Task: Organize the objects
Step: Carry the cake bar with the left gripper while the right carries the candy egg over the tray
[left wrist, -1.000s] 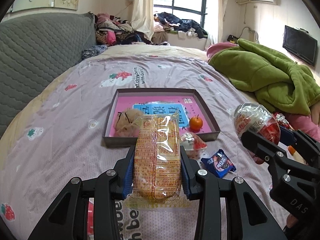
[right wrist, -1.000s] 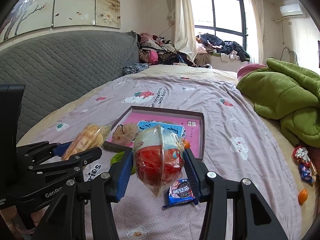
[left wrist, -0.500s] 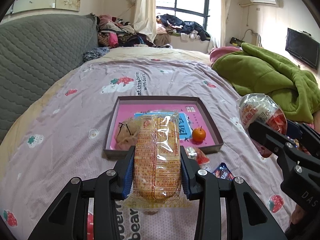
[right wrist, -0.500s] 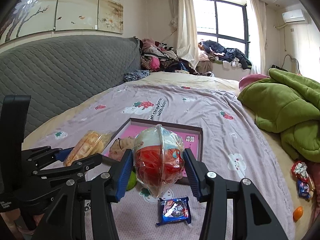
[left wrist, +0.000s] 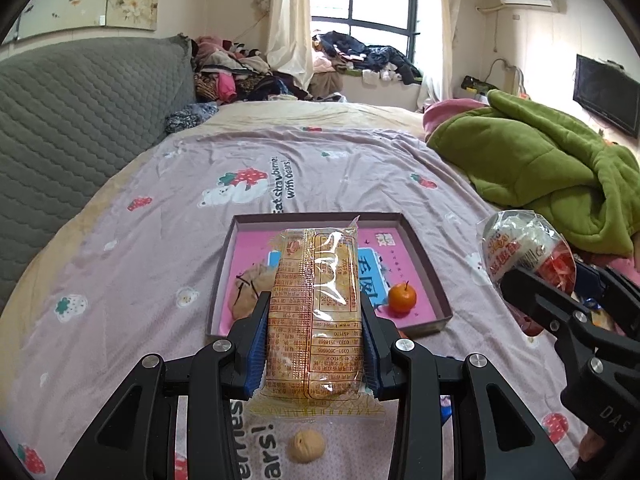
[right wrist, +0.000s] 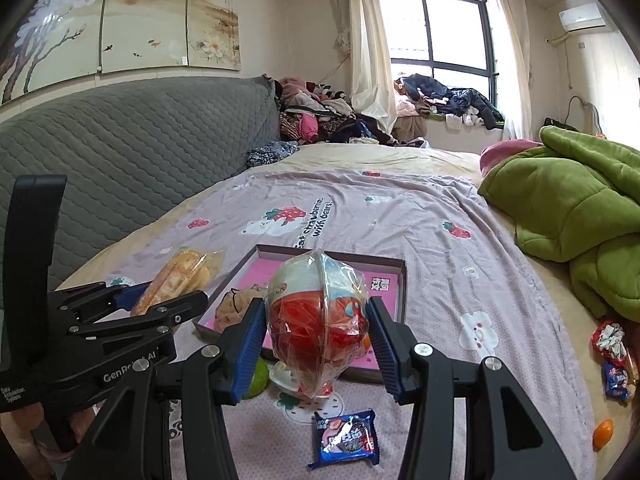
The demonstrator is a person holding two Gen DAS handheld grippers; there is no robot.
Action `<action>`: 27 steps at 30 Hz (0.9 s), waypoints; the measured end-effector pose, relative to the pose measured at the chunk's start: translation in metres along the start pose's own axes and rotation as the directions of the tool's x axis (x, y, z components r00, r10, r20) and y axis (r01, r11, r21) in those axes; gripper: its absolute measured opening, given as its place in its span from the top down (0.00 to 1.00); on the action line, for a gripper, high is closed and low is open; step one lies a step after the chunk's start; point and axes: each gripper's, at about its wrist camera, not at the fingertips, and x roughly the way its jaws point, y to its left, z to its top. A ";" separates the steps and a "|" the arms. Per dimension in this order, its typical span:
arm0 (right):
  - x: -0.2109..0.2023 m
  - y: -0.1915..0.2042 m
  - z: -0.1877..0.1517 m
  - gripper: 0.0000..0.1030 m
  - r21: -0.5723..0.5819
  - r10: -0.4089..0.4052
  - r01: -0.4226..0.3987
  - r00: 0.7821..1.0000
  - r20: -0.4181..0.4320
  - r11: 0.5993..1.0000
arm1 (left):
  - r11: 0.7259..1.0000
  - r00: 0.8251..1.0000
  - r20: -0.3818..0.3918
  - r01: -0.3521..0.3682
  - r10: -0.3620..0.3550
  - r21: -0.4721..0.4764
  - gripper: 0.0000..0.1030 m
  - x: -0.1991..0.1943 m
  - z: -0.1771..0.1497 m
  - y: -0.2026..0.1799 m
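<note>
Left gripper [left wrist: 314, 344] pinched on biscuit packet [left wrist: 316, 312], mid-length, above tray [left wrist: 428, 272]; likely light, crushable. Right gripper [right wrist: 318, 340] clamped round crinkly snack bag [right wrist: 318, 312]: soft, slippery film, best held gently.

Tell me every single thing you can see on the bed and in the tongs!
Shallow cardboard tray with pink floor: 1, brown rim, middle of bed.
Small orange fruit: 1, orange, inside tray, right side.
Tan lumpy bun-like thing: 1, brown, inside tray, left side.
Clear-wrapped long biscuit pack: 1, yellow-orange, in left tongs.
Clear bag of red snack: 1, red and white, in right tongs.
Blue wrapped cookie packet: 1, blue, on sheet before the tray.
Walnut-like ball: 1, tan, on sheet below left tongs.
Green fleece blanket: 1, green, right of bed.
Loose sweets: a few, red and blue, right edge.
Left tongs: 1, black with blue pads.
Right tongs: 1, black with blue pads.
</note>
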 end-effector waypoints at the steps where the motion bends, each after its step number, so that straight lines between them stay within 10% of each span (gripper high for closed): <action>1: 0.001 -0.001 0.001 0.51 -0.002 0.000 0.000 1.000 0.002 1.000 | 1.000 1.000 -0.001 -0.003 0.003 0.000 0.61 0.002 0.001 0.000; 27: 0.069 -0.017 0.011 0.51 -0.027 -0.016 0.015 0.999 -0.032 1.000 | 0.998 0.996 -0.070 0.056 -0.057 -0.026 0.61 0.072 0.022 0.008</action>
